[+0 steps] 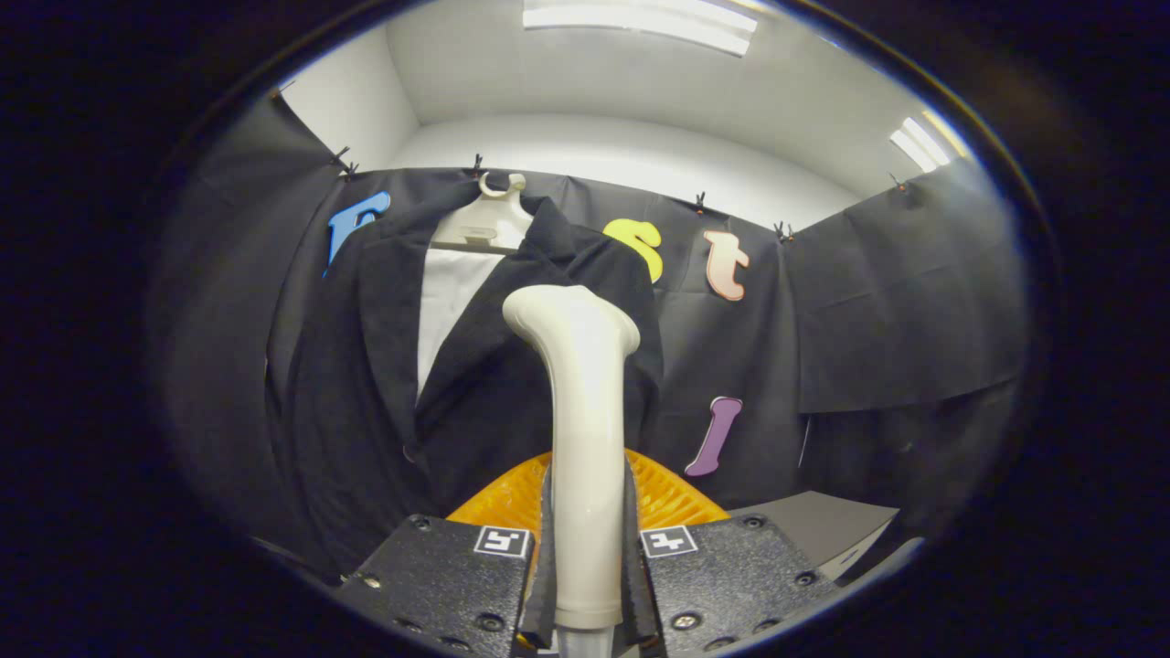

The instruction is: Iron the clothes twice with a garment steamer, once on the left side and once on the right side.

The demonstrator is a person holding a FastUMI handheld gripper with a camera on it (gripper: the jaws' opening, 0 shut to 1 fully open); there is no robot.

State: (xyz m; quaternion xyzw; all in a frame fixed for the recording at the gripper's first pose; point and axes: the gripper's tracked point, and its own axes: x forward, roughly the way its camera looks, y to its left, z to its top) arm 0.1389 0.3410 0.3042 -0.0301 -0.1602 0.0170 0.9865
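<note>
Gripper [585, 585]: both fingers are clamped against the cream handle of the garment steamer [583, 411], one on each flank, with no gap visible between pad and handle. The steamer stands upright between the fingers; its curved head rises ahead of them and overlaps the jacket in this view

Garment: a dark suit jacket [366, 366] hangs on a pale plastic hanger [484, 224] against the booth's black cloth wall, with a white shirt front [452, 302] showing between the lapels. The steamer head sits over the lapel and front panel on the viewer's right of that shirt front. Whether the head touches the cloth or stands off from it cannot be told

Other items: an orange ribbed object [498, 503], possibly a basket or stand, lies directly behind the steamer's handle, low against the jacket hem. A grey flat panel [823, 525] lies to the right of that

Step in hand, as judged: the steamer is held and presented to the jacket near the top of one front panel, consistent with the start of a pass. Which of the two passes this is cannot be established

Next move calls for: a firm grip so the handle does not twist, the head kept to the cloth, and a steady downward stroke along that panel, then the same on the panel across the shirt front
</note>
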